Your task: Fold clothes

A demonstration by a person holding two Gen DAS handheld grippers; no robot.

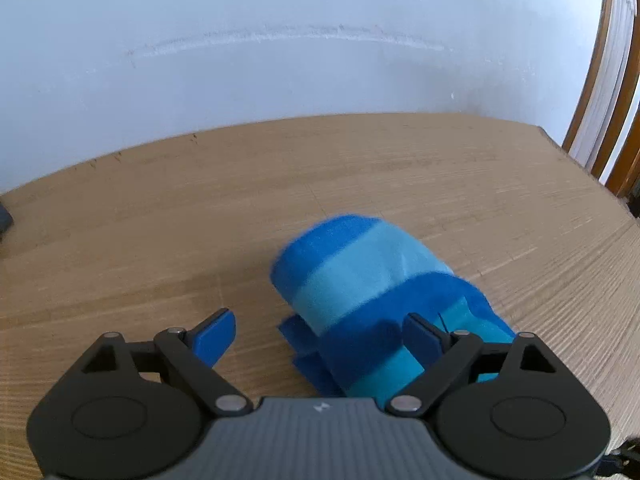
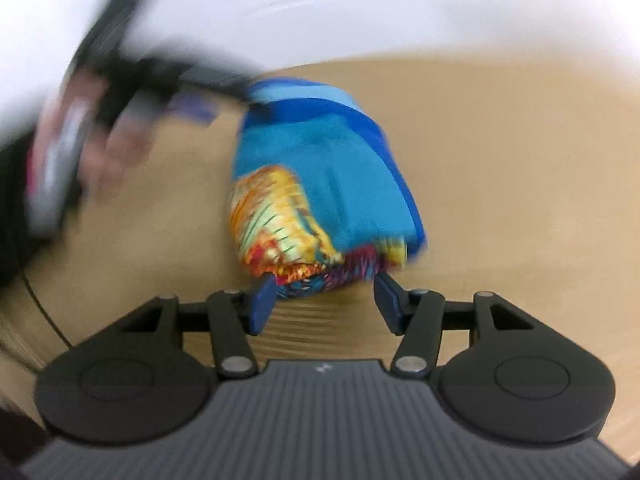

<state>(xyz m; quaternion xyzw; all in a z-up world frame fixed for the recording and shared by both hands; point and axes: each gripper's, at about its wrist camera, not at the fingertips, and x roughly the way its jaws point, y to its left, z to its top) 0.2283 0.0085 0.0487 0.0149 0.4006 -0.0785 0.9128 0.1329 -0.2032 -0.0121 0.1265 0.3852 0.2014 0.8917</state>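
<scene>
Right wrist alone shows the garment's (image 2: 320,168) colourful print.

We see a garment (image 1: 360,276) banded in royal blue and pale turquoise; from the right wrist view its printed end (image 2: 280,216) shows yellow, orange, red and purple. Our left gripper (image 1: 320,336) and right gripper (image 2: 324,300) are black with dark blue fingers. The desk (image 1: 160,208) is tan wood-grain, the wall (image 1: 280,40) pale bluish white.

Plain room – wooden table (image 1: 160,216), pale blue wall (image 1: 280,72), wood-framed window (image 1: 600,92)
</scene>
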